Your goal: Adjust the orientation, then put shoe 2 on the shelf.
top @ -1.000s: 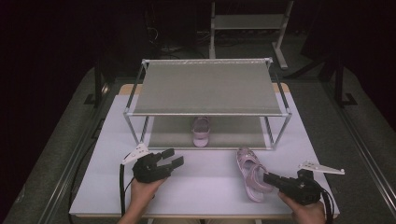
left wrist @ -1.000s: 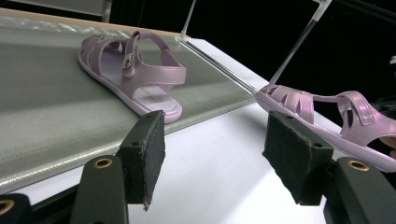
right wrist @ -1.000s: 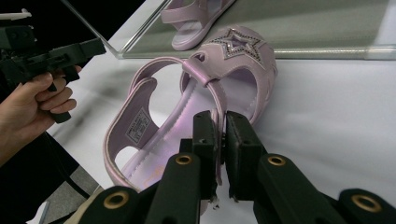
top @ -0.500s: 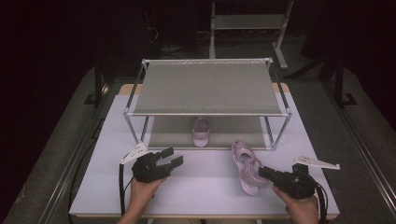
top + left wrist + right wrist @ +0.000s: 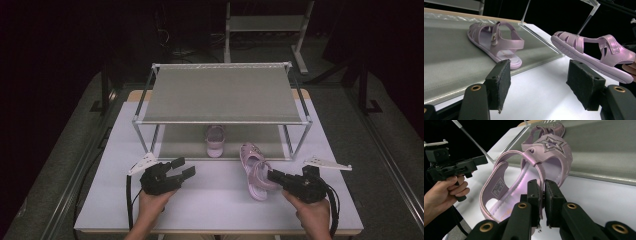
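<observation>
A pink sandal [image 5: 215, 141] [image 5: 495, 42] lies on the lower shelf of a metal rack [image 5: 220, 95], toe pointing toward the back. Its mate [image 5: 254, 167] [image 5: 594, 53] [image 5: 549, 160], with a star on the toe strap, hangs just above the white table in front of the rack. My right gripper [image 5: 277, 176] [image 5: 542, 186] is shut on its side edge near the heel. My left gripper [image 5: 182, 169] [image 5: 539, 75] hovers open over the table at the left, with nothing between its pads and its jaws aimed toward the shoes.
The rack has a grey mesh top shelf and a lower shelf [image 5: 446, 57] with a thin front rail. The white table [image 5: 215, 200] spreads in front of it. Another rack [image 5: 260, 22] stands in the dark behind.
My right gripper has carried the held sandal left and forward toward the rack's front. The left gripper has stayed in place, still open.
</observation>
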`<state>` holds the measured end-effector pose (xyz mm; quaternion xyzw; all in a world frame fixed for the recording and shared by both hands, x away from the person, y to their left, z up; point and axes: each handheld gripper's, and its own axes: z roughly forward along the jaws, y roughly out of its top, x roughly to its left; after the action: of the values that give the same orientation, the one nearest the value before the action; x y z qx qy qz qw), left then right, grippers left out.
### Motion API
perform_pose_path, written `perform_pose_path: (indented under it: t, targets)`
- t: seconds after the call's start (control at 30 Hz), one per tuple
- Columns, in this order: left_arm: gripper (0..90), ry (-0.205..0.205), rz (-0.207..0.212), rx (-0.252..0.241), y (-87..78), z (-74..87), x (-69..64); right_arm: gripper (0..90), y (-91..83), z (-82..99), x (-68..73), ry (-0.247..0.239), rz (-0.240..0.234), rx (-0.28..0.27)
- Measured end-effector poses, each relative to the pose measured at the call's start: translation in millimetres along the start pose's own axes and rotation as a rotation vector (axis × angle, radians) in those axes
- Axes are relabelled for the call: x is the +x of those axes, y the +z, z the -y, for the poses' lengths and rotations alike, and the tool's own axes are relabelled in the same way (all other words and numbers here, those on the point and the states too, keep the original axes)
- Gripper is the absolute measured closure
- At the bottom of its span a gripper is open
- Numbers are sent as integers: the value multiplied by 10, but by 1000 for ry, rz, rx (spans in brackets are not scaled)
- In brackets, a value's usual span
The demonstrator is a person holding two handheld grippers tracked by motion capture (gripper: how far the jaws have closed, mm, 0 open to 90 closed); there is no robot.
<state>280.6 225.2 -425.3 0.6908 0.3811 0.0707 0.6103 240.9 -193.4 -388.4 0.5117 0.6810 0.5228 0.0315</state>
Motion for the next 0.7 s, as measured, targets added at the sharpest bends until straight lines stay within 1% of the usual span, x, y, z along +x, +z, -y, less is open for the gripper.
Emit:
perform_pose_path:
  t: [0.1, 0.3, 0.57, 0.6, 0.7]
  targets:
    - [350, 4, -6, -7, -21, -15, 7, 827, 36, -10, -14, 7, 0, 4]
    - [346, -9, -11, -10, -60, 4, 30, 826, 101, -22, -34, 25, 1, -10]
    - [345, -10, -10, -13, -59, -8, 44, 826, 234, -83, -38, 29, 4, -16]
    - [345, -13, -9, -15, -57, -8, 45, 827, 270, -109, -37, 32, 7, -22]
    - [345, -15, -8, -14, -60, -5, 44, 826, 299, -128, -36, 33, 6, -30]
